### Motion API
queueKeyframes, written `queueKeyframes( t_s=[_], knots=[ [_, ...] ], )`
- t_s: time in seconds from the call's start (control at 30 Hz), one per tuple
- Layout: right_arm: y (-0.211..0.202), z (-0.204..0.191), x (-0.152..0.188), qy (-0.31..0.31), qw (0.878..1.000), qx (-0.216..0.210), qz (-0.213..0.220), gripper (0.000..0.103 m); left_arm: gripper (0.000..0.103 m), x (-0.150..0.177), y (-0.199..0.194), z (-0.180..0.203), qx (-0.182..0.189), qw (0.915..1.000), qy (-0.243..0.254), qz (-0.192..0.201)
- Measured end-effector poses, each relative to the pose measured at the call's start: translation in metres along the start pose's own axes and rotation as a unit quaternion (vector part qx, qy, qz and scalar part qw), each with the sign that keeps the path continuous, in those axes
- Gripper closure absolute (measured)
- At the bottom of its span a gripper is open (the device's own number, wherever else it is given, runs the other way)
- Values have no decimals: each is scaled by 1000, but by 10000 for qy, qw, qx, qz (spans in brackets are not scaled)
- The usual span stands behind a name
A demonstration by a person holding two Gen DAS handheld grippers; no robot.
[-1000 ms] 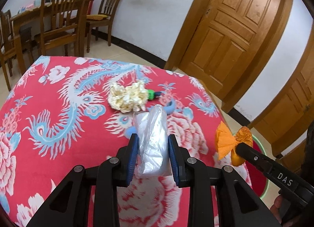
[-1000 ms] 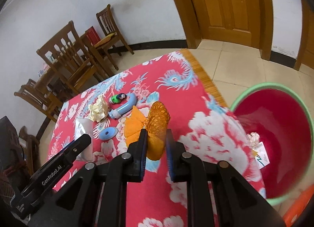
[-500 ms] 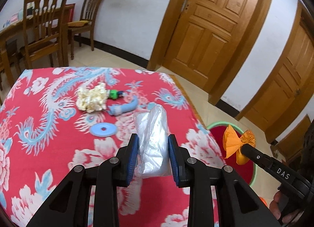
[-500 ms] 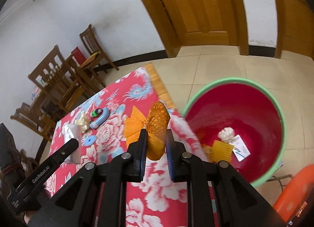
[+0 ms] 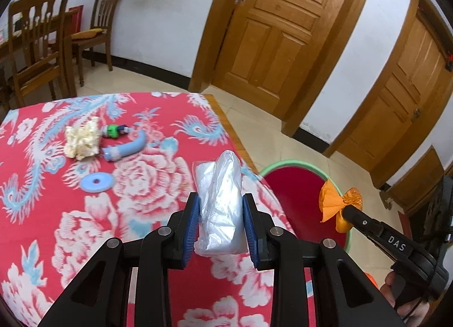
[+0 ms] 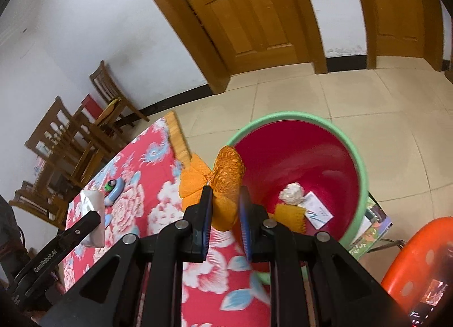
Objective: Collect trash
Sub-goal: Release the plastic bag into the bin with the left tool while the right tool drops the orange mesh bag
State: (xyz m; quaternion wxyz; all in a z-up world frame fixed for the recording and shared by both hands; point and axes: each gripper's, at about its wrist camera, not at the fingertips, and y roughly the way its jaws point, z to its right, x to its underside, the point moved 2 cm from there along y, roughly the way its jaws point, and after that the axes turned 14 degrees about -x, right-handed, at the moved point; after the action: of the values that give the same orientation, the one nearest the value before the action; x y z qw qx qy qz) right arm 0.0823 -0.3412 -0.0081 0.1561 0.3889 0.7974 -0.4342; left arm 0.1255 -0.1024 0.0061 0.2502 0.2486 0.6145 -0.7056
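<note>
My left gripper is shut on a clear plastic bag and holds it above the right edge of the red floral tablecloth. The right gripper is shut on an orange wrapper, also seen from the left wrist view as the orange wrapper over the bin. A red bin with a green rim stands on the floor beside the table; it holds a white crumpled ball, an orange piece and a white card. The bin's green rim shows past the table edge.
On the cloth lie a crumpled cream paper, a blue tube, a small green and blue item and a blue disc. Wooden chairs stand behind. An orange stool and a booklet sit beside the bin. Wooden doors line the wall.
Both grippers have swung to the right off the middle of the table toward the bin, each still holding its item. The bin has come into fuller view and the table items have slid left.
</note>
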Motion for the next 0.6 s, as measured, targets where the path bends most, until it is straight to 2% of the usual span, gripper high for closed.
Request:
queueKeyframes(
  t_s=[0.6],
  knots=[
    [-2,66,-3,769,9965,314,-23,77,72,10,22,65,434,9971,573,-265]
  ],
)
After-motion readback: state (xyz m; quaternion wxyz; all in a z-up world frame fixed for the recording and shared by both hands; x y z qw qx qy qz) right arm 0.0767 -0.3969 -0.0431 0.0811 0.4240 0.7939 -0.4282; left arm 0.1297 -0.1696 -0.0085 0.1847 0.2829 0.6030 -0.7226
